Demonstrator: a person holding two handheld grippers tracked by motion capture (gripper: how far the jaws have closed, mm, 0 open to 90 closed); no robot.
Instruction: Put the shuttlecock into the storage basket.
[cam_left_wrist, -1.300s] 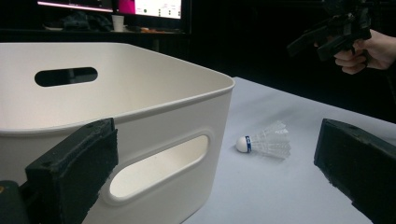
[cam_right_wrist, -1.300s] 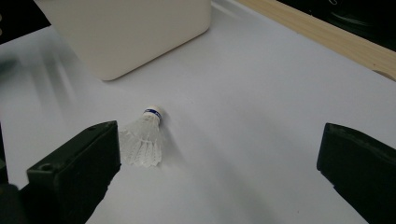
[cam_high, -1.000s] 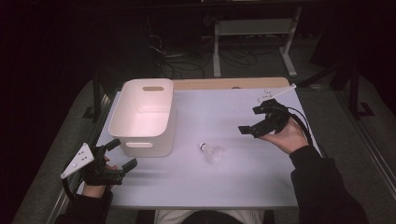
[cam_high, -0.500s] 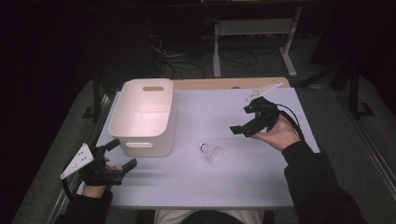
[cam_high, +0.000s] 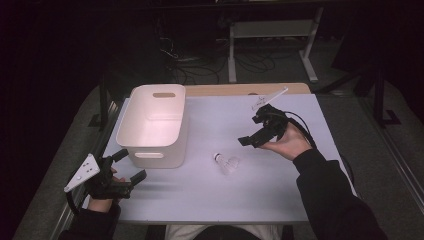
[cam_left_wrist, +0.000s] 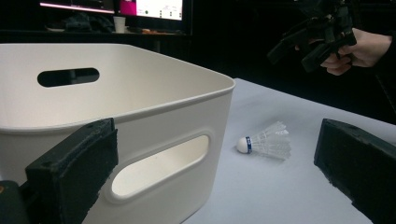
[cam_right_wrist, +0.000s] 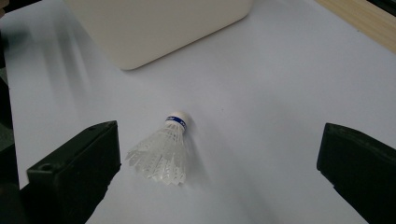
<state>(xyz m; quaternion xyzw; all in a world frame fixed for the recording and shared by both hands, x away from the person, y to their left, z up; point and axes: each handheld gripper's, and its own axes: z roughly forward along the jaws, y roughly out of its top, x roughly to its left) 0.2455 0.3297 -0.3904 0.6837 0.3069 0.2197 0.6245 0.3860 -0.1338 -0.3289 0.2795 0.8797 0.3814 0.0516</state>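
Observation:
A white shuttlecock (cam_high: 226, 163) with a blue band lies on its side on the white tabletop, just right of the white bin (cam_high: 152, 125). The right gripper view shows the shuttlecock (cam_right_wrist: 164, 149) below and ahead, its cork pointing away. My right gripper (cam_high: 256, 134) hovers open above the table, up and to the right of the shuttlecock, with nothing between its jaws. My left gripper (cam_high: 131, 166) rests open near the table's front left, close to the bin's near wall (cam_left_wrist: 154, 154). From there the shuttlecock (cam_left_wrist: 267, 142) lies past the bin's corner.
The bin is empty, with slot handles in its end walls. A wooden strip (cam_high: 240, 89) runs along the table's far edge. Beyond it stand a metal frame (cam_high: 272, 37) and cables on the dark floor. Open tabletop spreads around the shuttlecock.
My right gripper has moved left and toward the shuttlecock, tilting downward. The left gripper, bin and shuttlecock have stayed put.

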